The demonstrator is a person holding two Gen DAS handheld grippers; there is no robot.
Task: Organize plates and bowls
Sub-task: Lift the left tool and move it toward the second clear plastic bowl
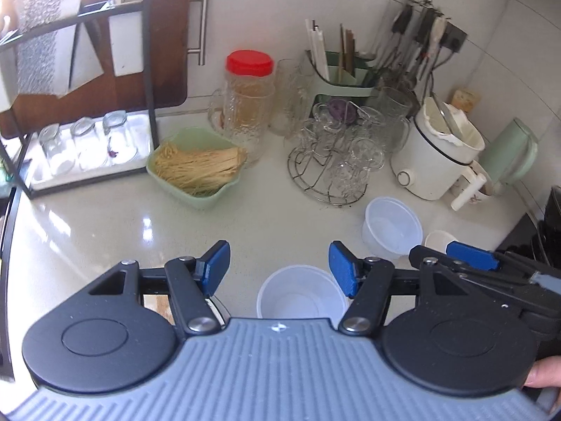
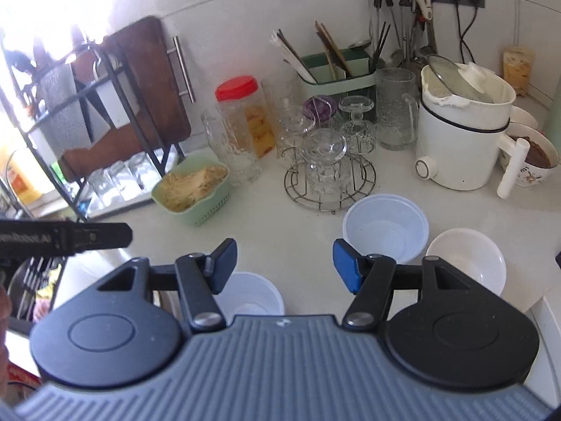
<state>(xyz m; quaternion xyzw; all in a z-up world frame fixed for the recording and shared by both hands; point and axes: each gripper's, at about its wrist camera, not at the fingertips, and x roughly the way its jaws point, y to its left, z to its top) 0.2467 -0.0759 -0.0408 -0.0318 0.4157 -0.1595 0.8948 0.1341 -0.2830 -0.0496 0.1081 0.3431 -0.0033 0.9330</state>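
Three white bowls stand on the pale counter. A near translucent plastic bowl [image 1: 301, 296] [image 2: 249, 298] sits just below both grippers. A second translucent bowl [image 1: 392, 231] [image 2: 385, 228] stands farther right. A white ceramic bowl [image 2: 466, 263] is at the far right, partly hidden in the left wrist view [image 1: 440, 240]. My left gripper [image 1: 279, 268] is open and empty above the near bowl. My right gripper [image 2: 284, 266] is open and empty, its tip also showing in the left wrist view [image 1: 471, 256].
A green basket of dry noodles [image 1: 196, 166], a red-lidded jar [image 1: 249, 94], a wire rack of glasses [image 1: 333, 161], a white electric pot [image 1: 438, 154], a utensil holder [image 1: 342, 77] and a black dish rack [image 1: 80, 105] crowd the back of the counter.
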